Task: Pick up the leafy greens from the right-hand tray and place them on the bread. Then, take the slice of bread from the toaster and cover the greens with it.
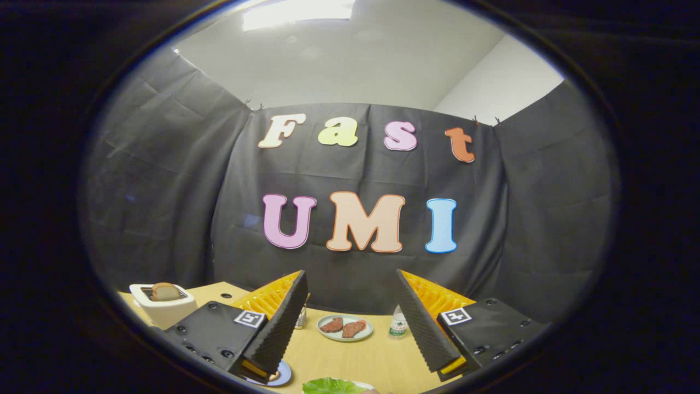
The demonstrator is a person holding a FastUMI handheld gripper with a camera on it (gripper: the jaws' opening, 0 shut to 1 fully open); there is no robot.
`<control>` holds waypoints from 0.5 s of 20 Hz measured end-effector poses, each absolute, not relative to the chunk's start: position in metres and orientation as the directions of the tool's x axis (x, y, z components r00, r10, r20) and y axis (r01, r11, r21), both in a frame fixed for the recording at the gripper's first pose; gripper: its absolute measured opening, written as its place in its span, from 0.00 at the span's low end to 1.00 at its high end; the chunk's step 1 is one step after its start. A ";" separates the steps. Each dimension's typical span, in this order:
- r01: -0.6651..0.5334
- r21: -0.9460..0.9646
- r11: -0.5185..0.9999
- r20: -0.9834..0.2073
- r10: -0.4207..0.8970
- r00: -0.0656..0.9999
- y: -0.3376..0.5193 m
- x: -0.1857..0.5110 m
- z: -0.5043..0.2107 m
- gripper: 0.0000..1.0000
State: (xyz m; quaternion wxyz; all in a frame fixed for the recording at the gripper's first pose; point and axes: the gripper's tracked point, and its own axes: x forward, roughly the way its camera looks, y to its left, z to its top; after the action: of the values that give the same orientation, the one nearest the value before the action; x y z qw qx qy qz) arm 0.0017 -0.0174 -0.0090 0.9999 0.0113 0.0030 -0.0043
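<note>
**Gripper held high and open, greens low between the fingers**

Gripper point(350, 323) is spread wide, nothing between the fingers; both stand well apart and hold nothing. It points mostly level, toward the booth's back wall, so the wooden table point(350, 361) shows as a low strip.

Leafy greens point(331, 386) lie at the very near edge, below and between the fingers. Whether they rest on a tray or on bread cannot be told; a pale rim point(362, 384) beside them is cut off.

White toaster point(163, 304) stands beyond the left finger, well apart from the greens, with a slice of bread point(165, 291) poking upright out of its slot, so the top edge is free to pinch.

Beyond the fingers, mid-table: a plate point(345, 327) with two reddish meat slices, a small bottle point(398, 324) just beside it, a small shaker-like item point(301, 318) near the left finger. A blue-rimmed dish point(280, 375) peeks out under the left fingertip.

Judgement: the wide opening suits a loose, floppy leaf. The gripper must tip down first.
</note>
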 end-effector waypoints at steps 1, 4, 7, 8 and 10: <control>0.005 0.020 1.000 -0.010 -0.005 1.000 -0.018 0.002 -0.011 1.00; -0.009 0.025 1.000 -0.025 0.010 1.000 -0.019 0.004 -0.017 1.00; -0.026 0.024 0.999 -0.033 0.027 0.999 -0.023 0.007 -0.022 1.00; -0.043 0.022 0.999 -0.033 0.044 0.998 -0.022 0.008 -0.023 1.00; -0.104 -0.004 0.995 -0.046 0.104 0.994 -0.017 0.008 -0.028 1.00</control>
State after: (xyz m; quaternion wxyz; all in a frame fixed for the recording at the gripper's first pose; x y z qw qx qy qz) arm 0.0078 -0.0168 -0.0282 0.9984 -0.0033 0.0227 0.0521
